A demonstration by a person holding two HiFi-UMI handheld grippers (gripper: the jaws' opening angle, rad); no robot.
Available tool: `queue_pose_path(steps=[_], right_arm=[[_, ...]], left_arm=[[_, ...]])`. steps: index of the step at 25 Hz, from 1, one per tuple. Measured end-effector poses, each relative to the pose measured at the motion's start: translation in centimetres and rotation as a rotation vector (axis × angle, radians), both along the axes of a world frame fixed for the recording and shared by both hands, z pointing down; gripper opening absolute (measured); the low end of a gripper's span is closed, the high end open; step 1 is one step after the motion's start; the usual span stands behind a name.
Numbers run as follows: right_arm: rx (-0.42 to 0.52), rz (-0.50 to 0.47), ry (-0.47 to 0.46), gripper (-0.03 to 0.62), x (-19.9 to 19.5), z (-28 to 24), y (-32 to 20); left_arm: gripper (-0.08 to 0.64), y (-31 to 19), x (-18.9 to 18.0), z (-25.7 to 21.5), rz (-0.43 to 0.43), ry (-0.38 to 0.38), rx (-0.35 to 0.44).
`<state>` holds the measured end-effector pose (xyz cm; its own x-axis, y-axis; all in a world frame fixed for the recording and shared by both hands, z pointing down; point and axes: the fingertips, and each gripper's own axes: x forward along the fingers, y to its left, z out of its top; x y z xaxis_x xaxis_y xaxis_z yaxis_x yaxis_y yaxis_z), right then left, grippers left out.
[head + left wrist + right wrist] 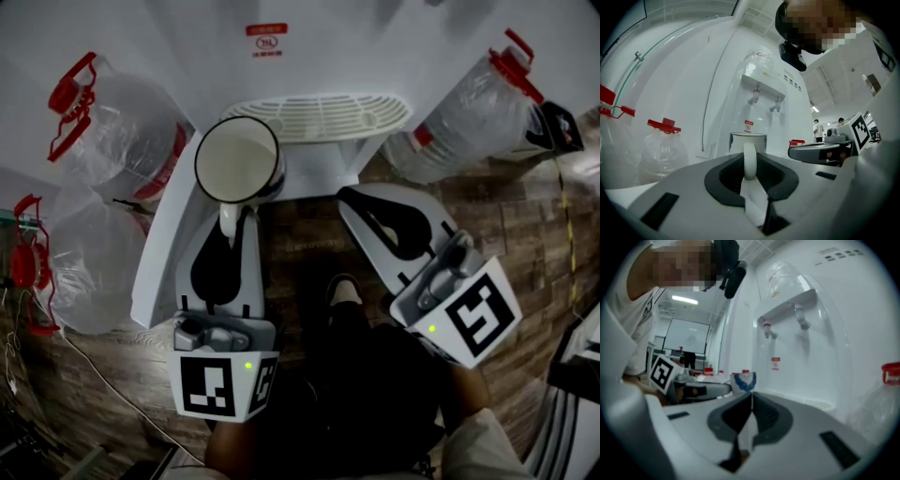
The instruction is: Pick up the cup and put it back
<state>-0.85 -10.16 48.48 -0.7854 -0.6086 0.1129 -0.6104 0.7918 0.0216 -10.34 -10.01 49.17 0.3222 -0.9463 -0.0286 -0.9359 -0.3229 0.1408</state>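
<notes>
Cup (237,159) upright, its handle clamped between the left gripper (231,217) jaws, near the drip tray (323,114). Right gripper (361,208) jaws pressed together, nothing between them.

red label (267,40) on dispenser (328,173), print illegible

The white cup (743,381) bears a blue pattern, the water dispenser (309,66) is white with a red label (267,30), the clear jugs (127,141) have red caps (70,89), and the floor (309,234) is brown wood-grain planking.
</notes>
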Motion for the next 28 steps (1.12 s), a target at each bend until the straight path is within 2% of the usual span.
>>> queue_pose_path(steps=[6,11,18,23,28], right_arm=[[0.005,-0.054,-0.009,0.023,-0.7,-1.0,0.4],[0.021,-0.130,-0.008,0.023,-1.8,-3.7,0.6],[-0.080,-0.231,0.015,0.023,-3.9,-9.6,2.5],[-0.157,-0.224,0.021,0.023,-4.6,-14.2,3.1],[-0.219,-0.227,0.041,0.023,-4.7,-17.5,3.9]], left_arm=[[0.063,0.6,-0.6,-0.7,-0.027,0.036,-0.004],[0.063,0.4,-0.7,-3.0,-0.019,0.046,0.029],[0.061,1.1,-1.1,-6.5,-0.051,0.077,-0.014],[0.061,1.5,-2.3,-8.1,-0.081,0.122,-0.033],[0.061,3.1,-3.7,-7.4,-0.106,0.102,-0.134]])
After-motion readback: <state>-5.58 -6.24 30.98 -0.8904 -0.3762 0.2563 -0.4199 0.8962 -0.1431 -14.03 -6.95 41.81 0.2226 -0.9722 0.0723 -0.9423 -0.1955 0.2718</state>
